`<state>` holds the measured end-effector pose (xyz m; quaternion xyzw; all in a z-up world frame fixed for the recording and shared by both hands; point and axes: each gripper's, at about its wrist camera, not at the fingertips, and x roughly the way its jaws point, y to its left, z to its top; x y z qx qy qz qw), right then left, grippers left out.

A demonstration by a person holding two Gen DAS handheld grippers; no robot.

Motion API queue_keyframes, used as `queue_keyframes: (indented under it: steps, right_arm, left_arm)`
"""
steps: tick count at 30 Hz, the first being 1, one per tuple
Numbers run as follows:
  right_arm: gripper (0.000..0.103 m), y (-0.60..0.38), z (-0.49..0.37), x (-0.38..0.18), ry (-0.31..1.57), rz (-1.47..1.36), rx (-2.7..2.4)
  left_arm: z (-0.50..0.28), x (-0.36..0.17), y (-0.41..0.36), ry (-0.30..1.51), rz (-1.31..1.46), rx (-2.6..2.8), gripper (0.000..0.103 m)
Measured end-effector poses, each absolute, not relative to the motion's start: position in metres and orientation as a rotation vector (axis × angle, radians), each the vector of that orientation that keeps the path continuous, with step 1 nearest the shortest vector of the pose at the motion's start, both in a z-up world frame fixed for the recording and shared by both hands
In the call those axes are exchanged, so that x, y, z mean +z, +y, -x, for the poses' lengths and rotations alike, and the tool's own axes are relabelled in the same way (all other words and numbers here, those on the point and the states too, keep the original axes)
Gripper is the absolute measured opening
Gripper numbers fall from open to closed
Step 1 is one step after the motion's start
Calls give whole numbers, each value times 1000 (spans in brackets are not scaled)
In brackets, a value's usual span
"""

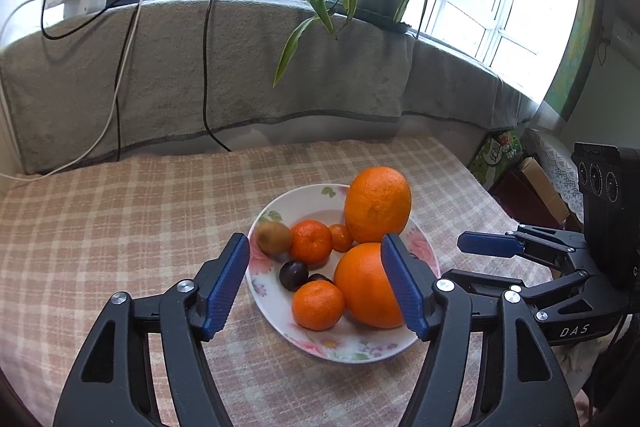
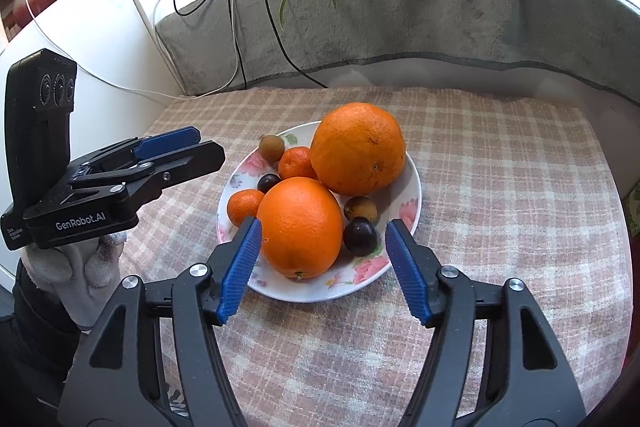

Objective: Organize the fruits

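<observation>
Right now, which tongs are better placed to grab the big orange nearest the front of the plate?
Right. The right tongs are open with the near orange lined up between the blue fingers. The left tongs are open too, but that orange sits off behind the right-side finger.

Your work surface: a table (image 2: 500, 167) under a pink-and-cream checked cloth (image 1: 120, 227). One floral plate (image 2: 412, 187) sits on the cloth, loaded with fruit. At the far edge, a black cable (image 1: 216, 139) and a white cable (image 1: 60, 167) trail down onto it.
</observation>
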<state>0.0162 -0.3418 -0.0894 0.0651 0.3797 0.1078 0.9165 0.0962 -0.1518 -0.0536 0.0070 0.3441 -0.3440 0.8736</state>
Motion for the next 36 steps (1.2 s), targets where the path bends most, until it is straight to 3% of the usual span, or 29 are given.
queue_keyframes:
  steps: [2,4,6,36]
  right_arm:
    - [85,-342,-14,-88,771,-137,219]
    - [87,-343,-12,-87,759,-140,219]
    - [87,-343,-11,-86,755,-141,221]
    - [90,-339,9,-62,666,-97,2]
  left_arm:
    - [-95,-53,-150,715,-14,-711,74]
    - [-94,-52,-149,713,-15,-704,77]
    - [-93,-53,-148,713,-13,-696,80]
    - [-62,-39,-126,666,-33,-592,81]
